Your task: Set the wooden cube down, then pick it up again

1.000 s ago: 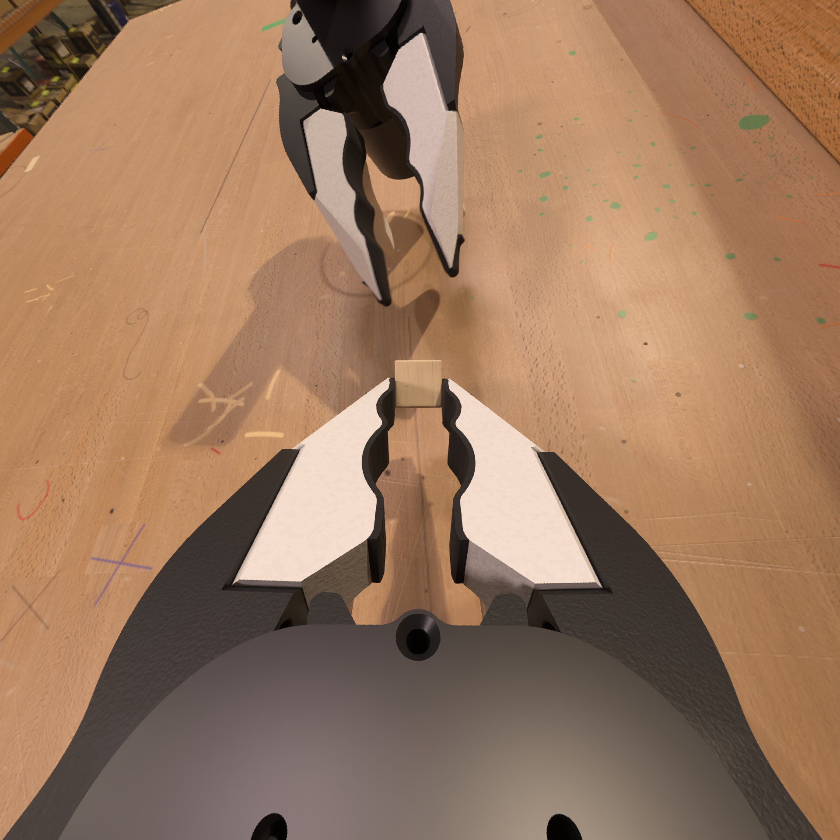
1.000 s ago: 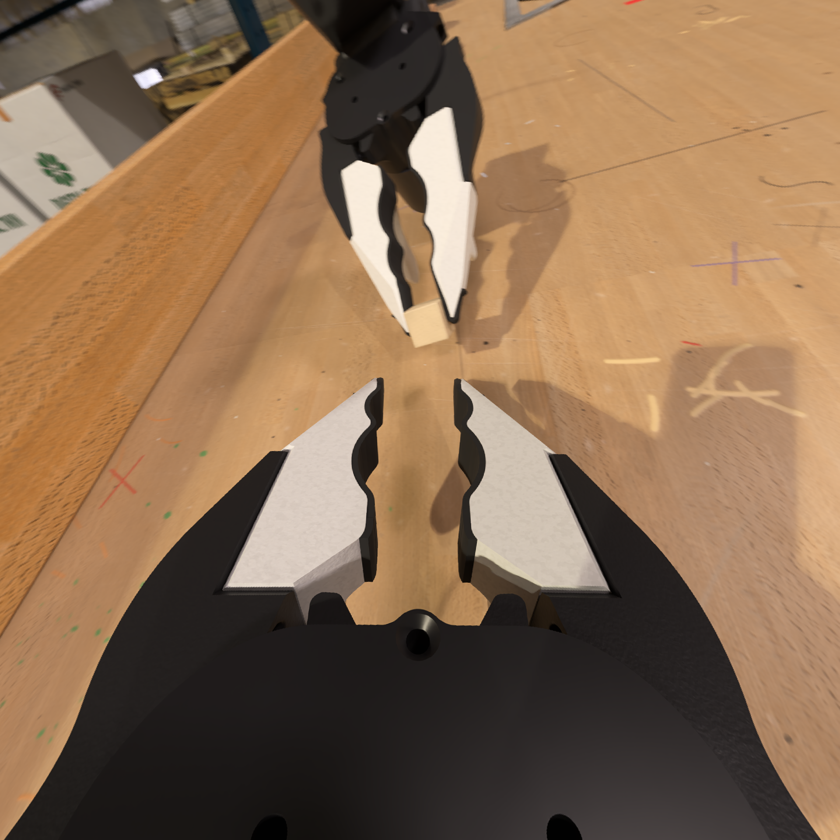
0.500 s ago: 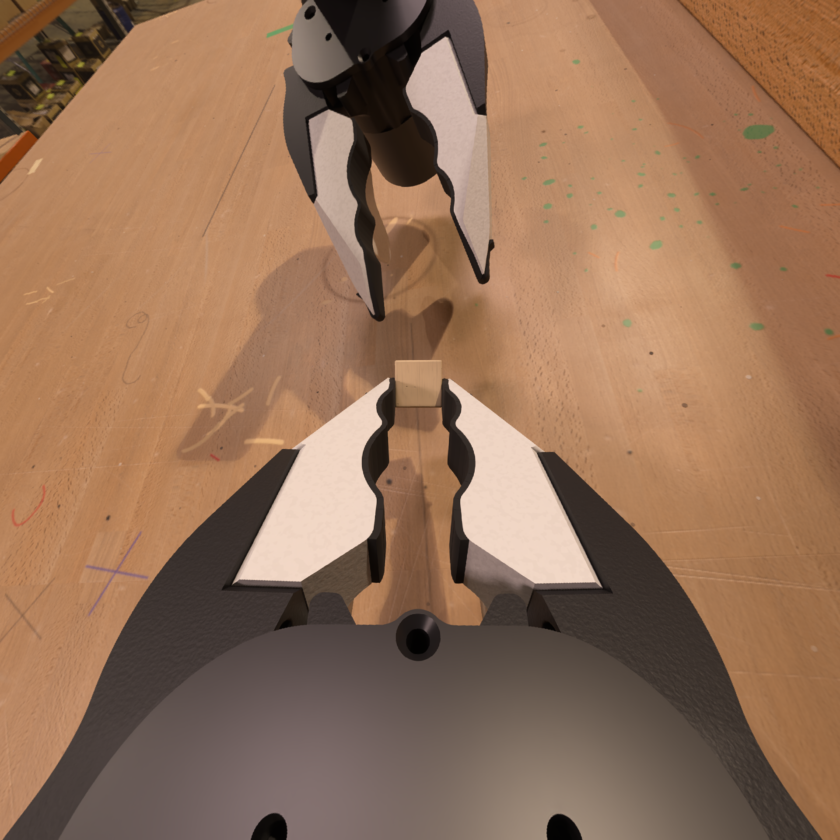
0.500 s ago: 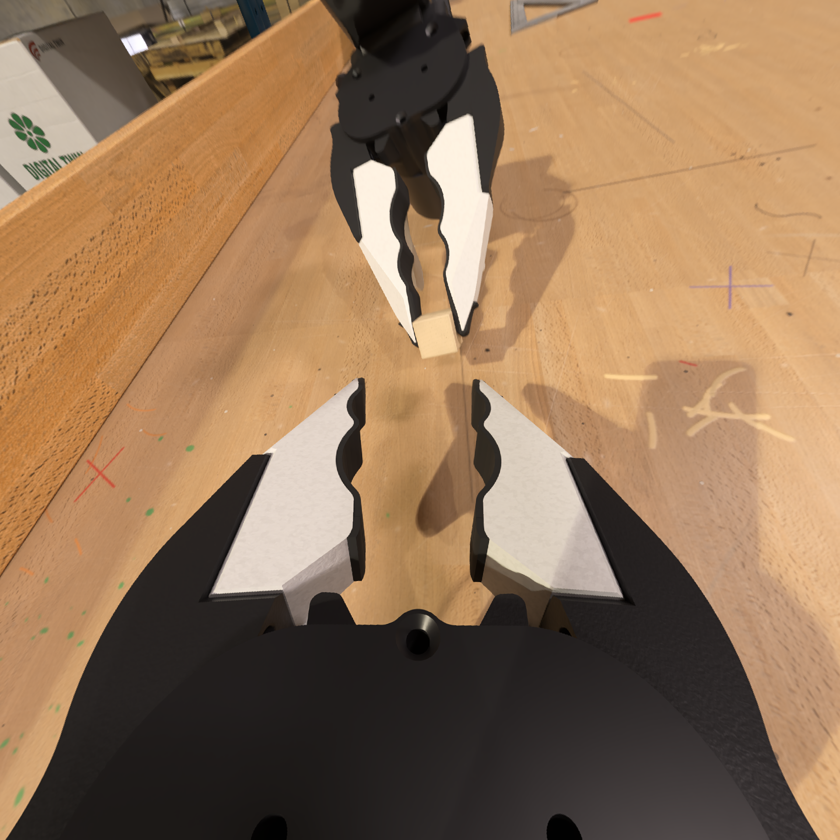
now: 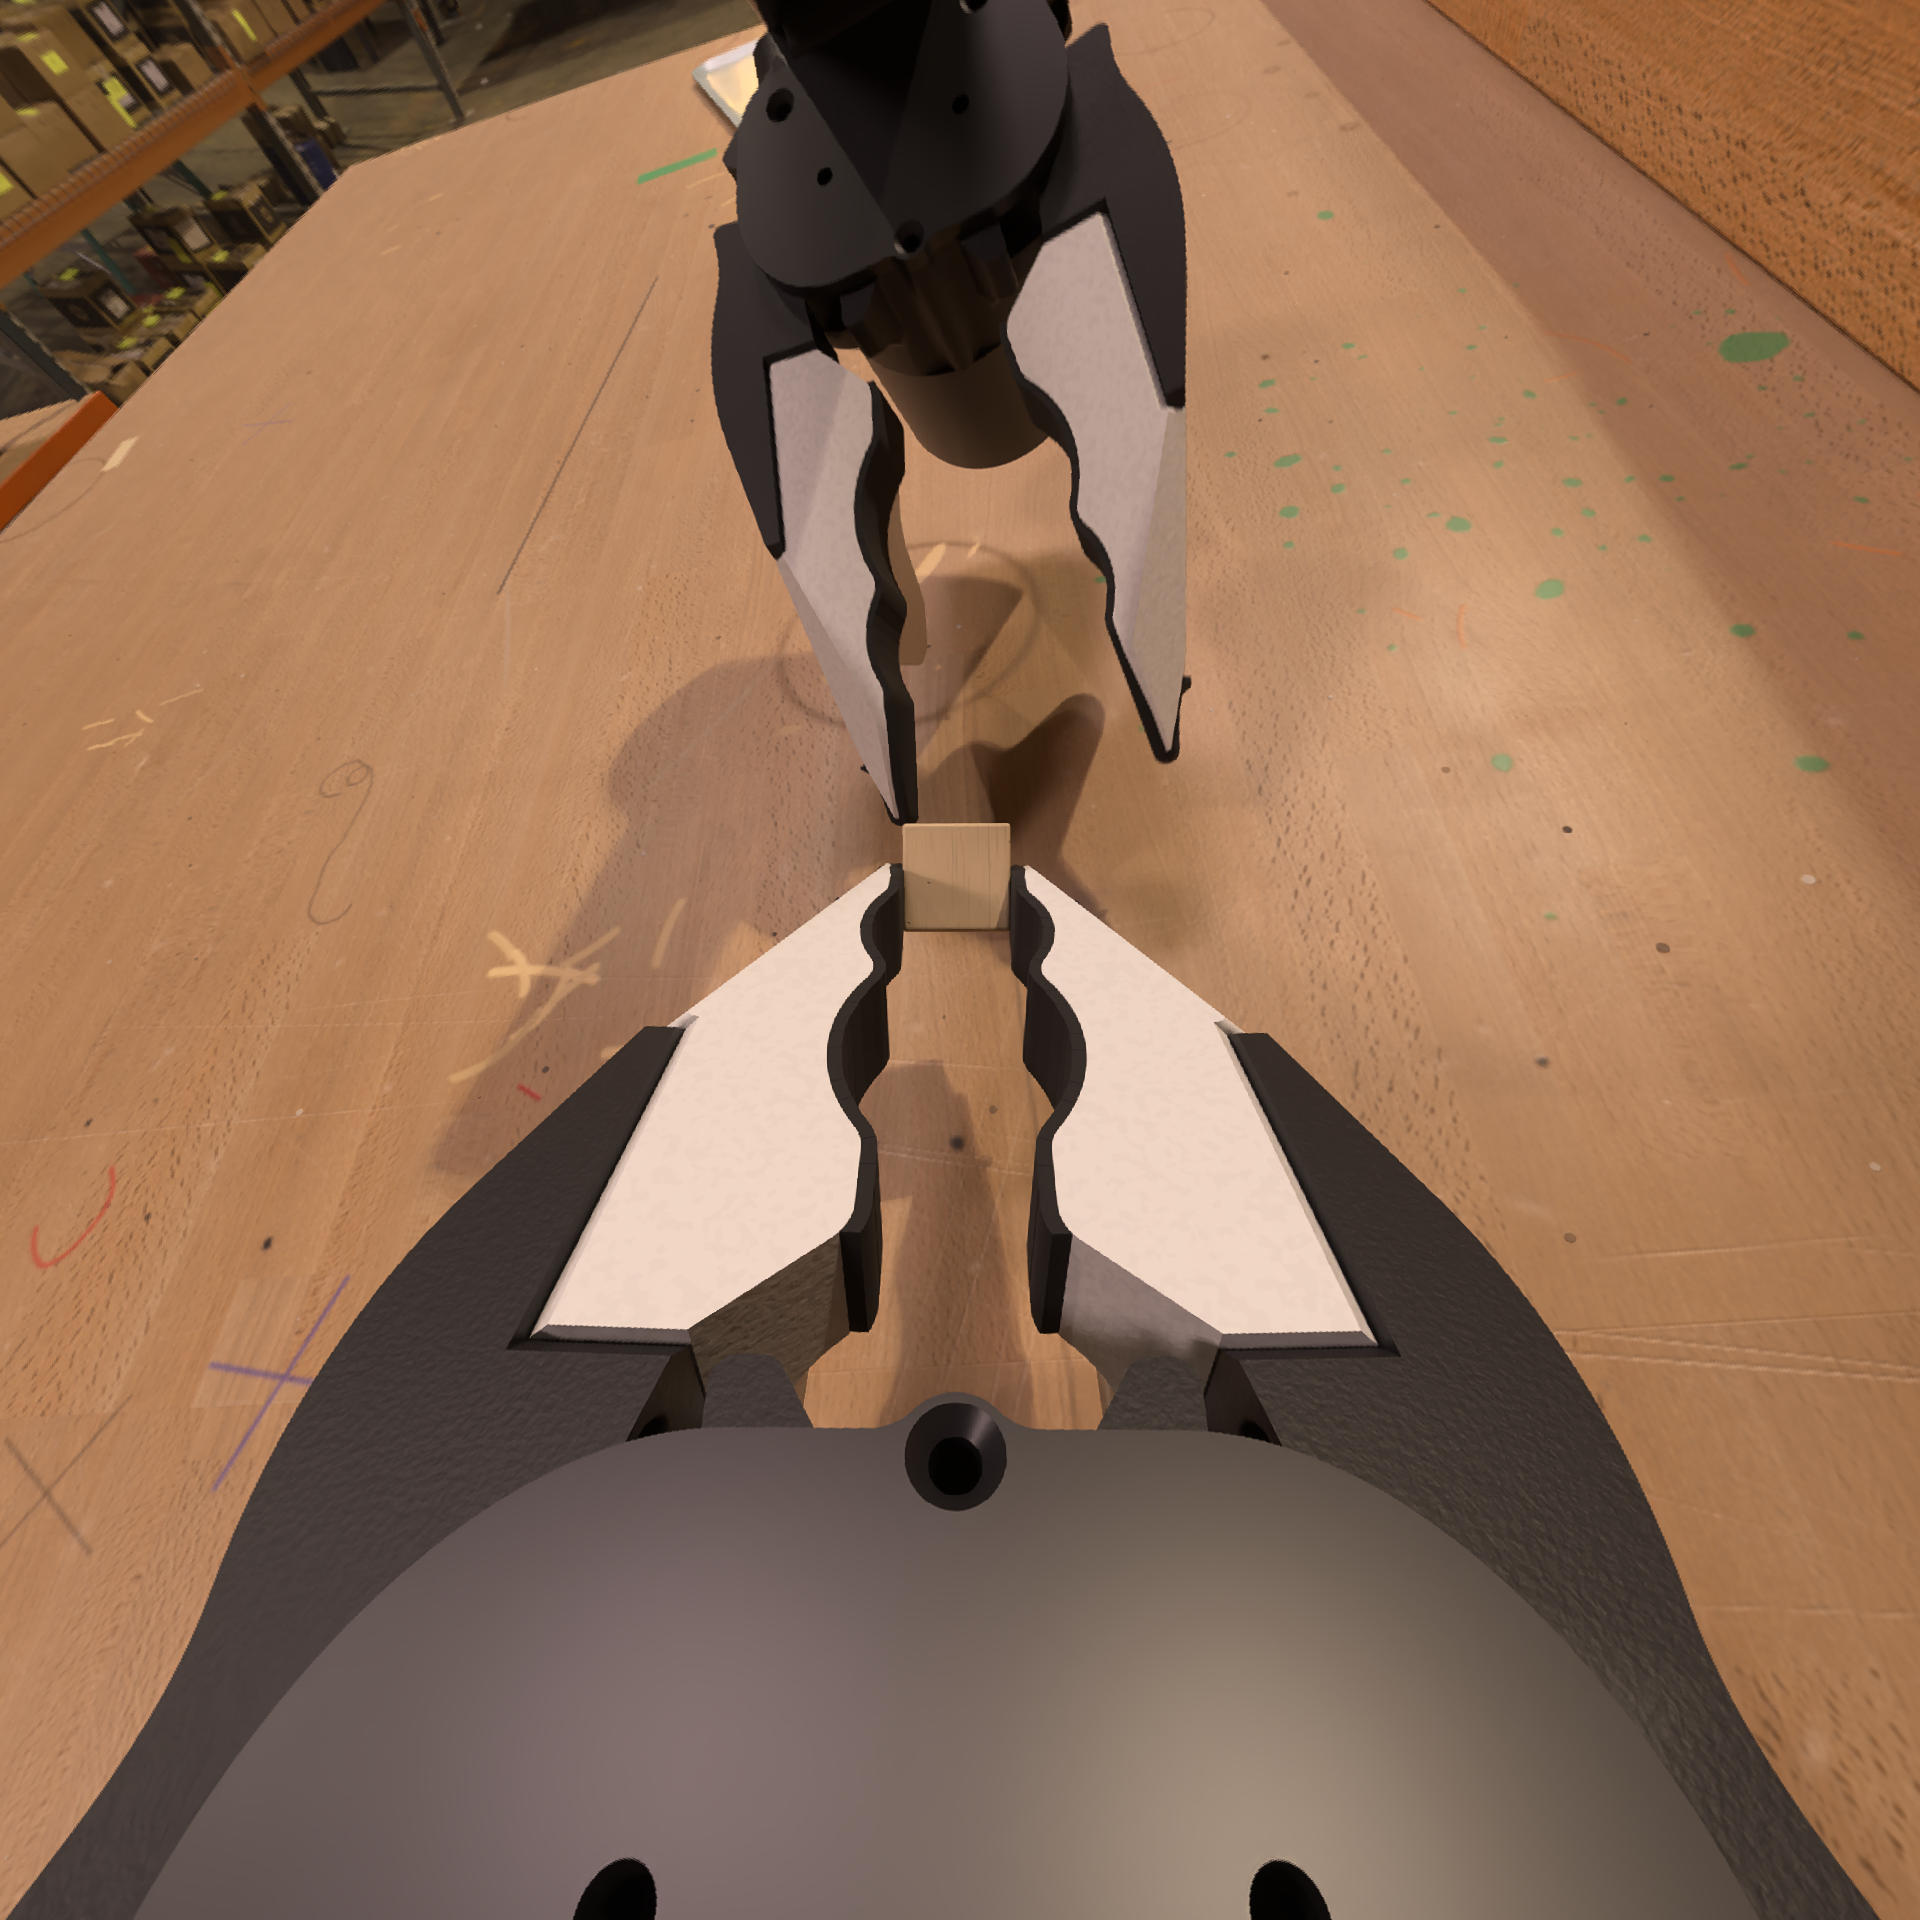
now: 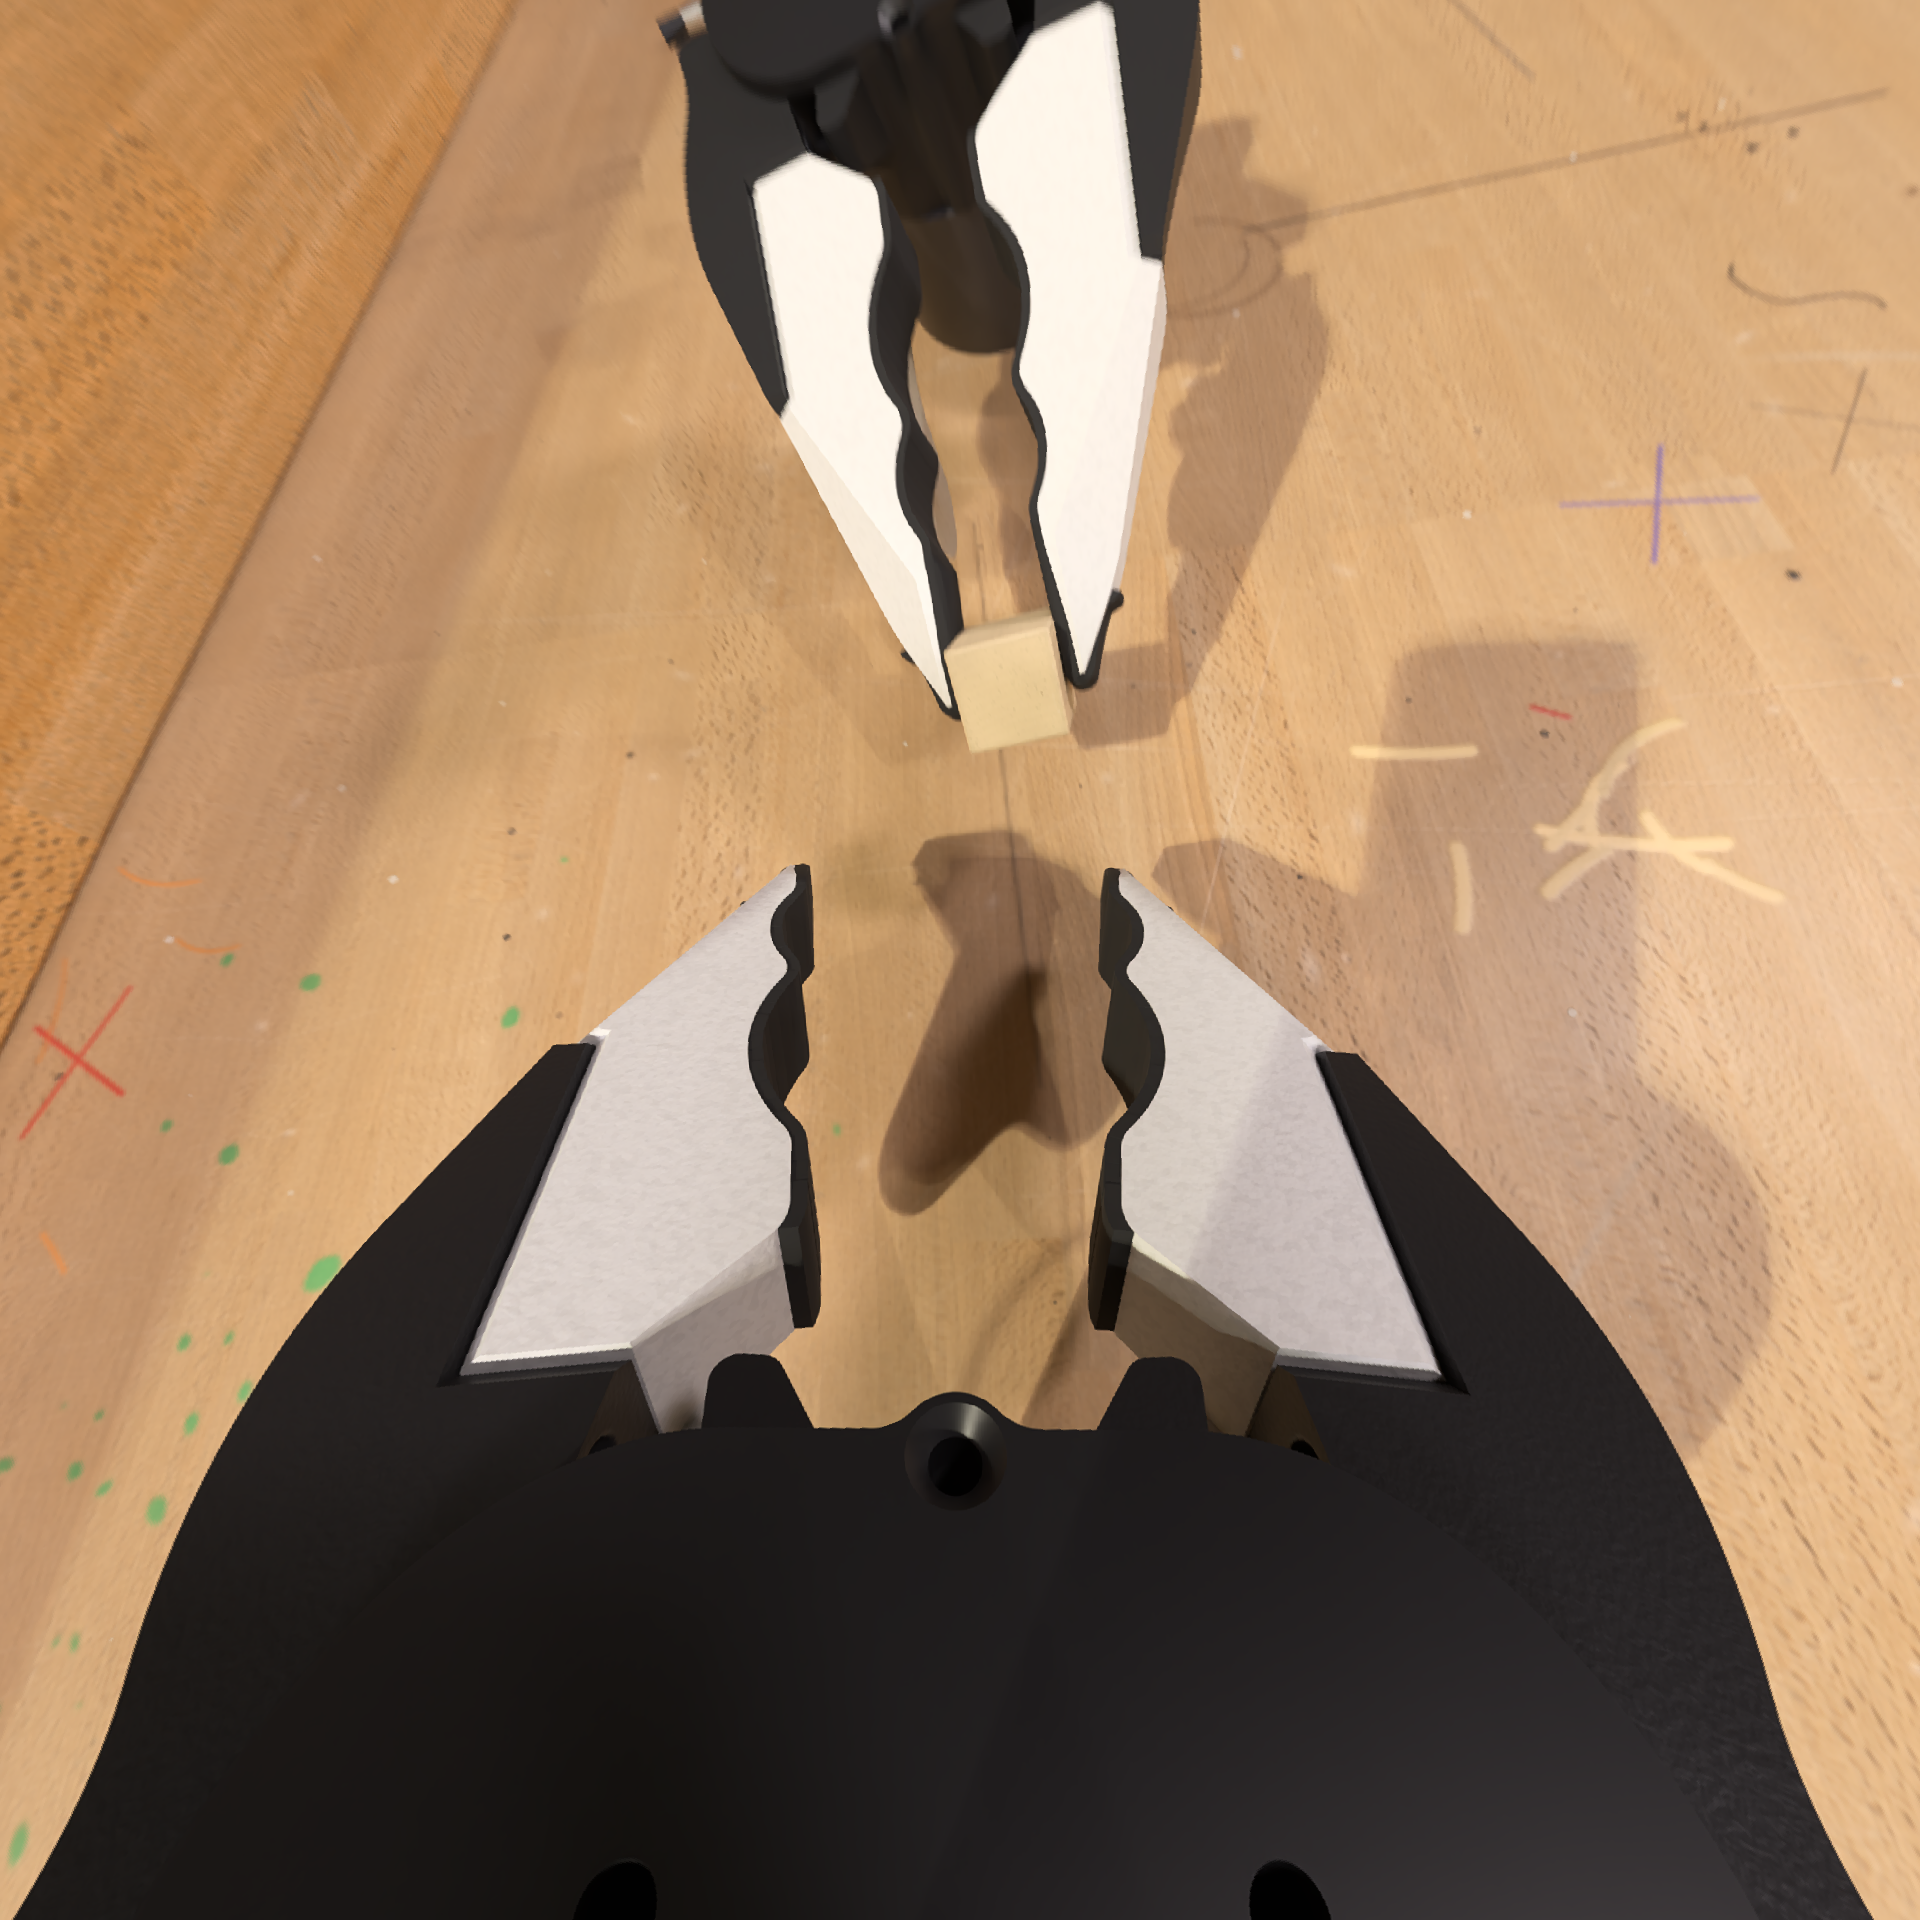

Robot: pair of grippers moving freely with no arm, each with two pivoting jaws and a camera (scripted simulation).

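Observation:
The small pale wooden cube (image 5: 956, 876) is pinched between the fingertips of my left gripper (image 5: 956, 885), which is shut on it, low over the wooden table (image 5: 416, 623). I cannot tell whether the cube touches the table. My right gripper (image 6: 956, 878) is open and empty, pointing at the cube (image 6: 1013, 686) from the opposite side, a short gap away. In the left wrist view the right gripper (image 5: 1034, 779) hangs just beyond the cube, with one fingertip (image 5: 896, 800) close to the cube's far left corner. The left gripper also shows in the right wrist view (image 6: 1013, 694).
A raised wooden ledge (image 6: 156, 312) runs along one side of the table and also shows in the left wrist view (image 5: 1714, 156). Green paint specks (image 5: 1455, 520) and chalk marks (image 6: 1621, 842) dot the surface. A flat grey metal piece (image 5: 727, 78) lies far behind the right gripper.
My right gripper has opened wider and come closer to the cube. My left gripper has kept hold of the cube and barely moved.

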